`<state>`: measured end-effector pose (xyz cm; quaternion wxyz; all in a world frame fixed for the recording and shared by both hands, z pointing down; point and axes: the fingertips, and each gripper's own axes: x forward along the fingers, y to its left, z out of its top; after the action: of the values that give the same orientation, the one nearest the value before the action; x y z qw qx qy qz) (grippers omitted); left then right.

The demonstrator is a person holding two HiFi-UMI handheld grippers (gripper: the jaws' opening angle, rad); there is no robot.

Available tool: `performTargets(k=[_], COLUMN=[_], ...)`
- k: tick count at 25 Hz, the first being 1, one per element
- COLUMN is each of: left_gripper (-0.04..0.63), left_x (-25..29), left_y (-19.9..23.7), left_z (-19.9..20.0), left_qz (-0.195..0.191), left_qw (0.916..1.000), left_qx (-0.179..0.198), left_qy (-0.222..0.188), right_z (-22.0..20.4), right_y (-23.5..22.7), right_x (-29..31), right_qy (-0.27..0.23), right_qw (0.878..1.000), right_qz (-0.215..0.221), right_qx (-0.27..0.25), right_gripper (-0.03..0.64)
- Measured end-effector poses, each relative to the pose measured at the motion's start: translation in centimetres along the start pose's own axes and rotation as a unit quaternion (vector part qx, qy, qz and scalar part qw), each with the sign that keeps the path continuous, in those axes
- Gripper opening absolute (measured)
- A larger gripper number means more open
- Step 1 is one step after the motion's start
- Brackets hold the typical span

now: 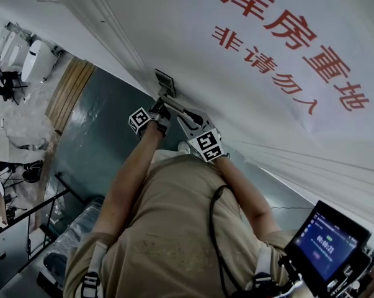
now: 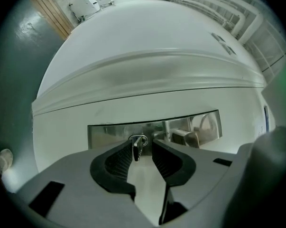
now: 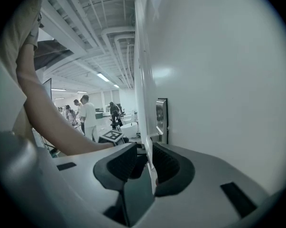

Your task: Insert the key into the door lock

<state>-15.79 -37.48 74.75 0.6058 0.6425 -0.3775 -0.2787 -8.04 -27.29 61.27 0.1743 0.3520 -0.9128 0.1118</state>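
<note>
A small silver key (image 2: 136, 151) sticks out of the keyhole in the shiny metal lock plate (image 2: 180, 127) on the white door. My left gripper (image 2: 142, 147) points straight at it. Its jaws stand apart with the key between them, close to the left pad (image 2: 120, 159). In the head view the left gripper (image 1: 162, 113) sits just below the lock plate (image 1: 165, 79). My right gripper (image 3: 143, 152) looks along the door at the plate (image 3: 161, 120) seen edge-on. A pale strip of the door handle (image 3: 150, 164) lies by its right pad, with a gap on the other side.
The white door carries a sheet with large red characters (image 1: 286, 36). A lit screen (image 1: 326, 244) hangs at the lower right. Dark green floor (image 1: 93, 135) lies left of the door. Several people (image 3: 88, 113) stand far back in the hall.
</note>
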Motion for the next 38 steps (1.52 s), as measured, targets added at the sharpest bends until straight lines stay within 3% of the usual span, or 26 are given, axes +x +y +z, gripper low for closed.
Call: performTargets(k=[4, 8, 17, 27, 33, 38], left_gripper=[0.129, 0.049, 0.049, 0.041, 0.038, 0.037], left_x=[0.3, 0.2, -0.5, -0.7, -0.8, -0.8], left_y=[-0.1, 0.4, 0.0, 0.3, 0.4, 0.2], left_z=[0.6, 0.6, 0.7, 0.4, 0.4, 0.2], left_qz=[0.004, 0.007, -0.023, -0.004, -0.015, -0.024], left_qw=[0.9999, 0.9999, 0.9992, 1.0000, 0.9997, 0.9995], left_qx=[0.004, -0.004, -0.016, 0.002, 0.009, 0.005], left_qy=[-0.011, -0.008, -0.027, 0.002, 0.016, 0.021], right_z=[0.0, -0.2, -0.3, -0.4, -0.2, -0.2], right_y=[-0.2, -0.6, -1.4, -1.3, -1.0, -0.7], right_x=[-0.5, -0.8, -0.8, -0.5, -0.4, -0.8], right_qy=[0.000, 0.001, 0.002, 0.004, 0.006, 0.019], right_qw=[1.000, 1.000, 1.000, 1.000, 1.000, 0.998], right_qz=[-0.003, -0.007, -0.013, -0.012, -0.013, -0.022], right_qx=[0.001, 0.003, 0.010, 0.011, -0.002, -0.055], right_gripper=[0.110, 0.110, 0.110, 0.110, 0.110, 0.110])
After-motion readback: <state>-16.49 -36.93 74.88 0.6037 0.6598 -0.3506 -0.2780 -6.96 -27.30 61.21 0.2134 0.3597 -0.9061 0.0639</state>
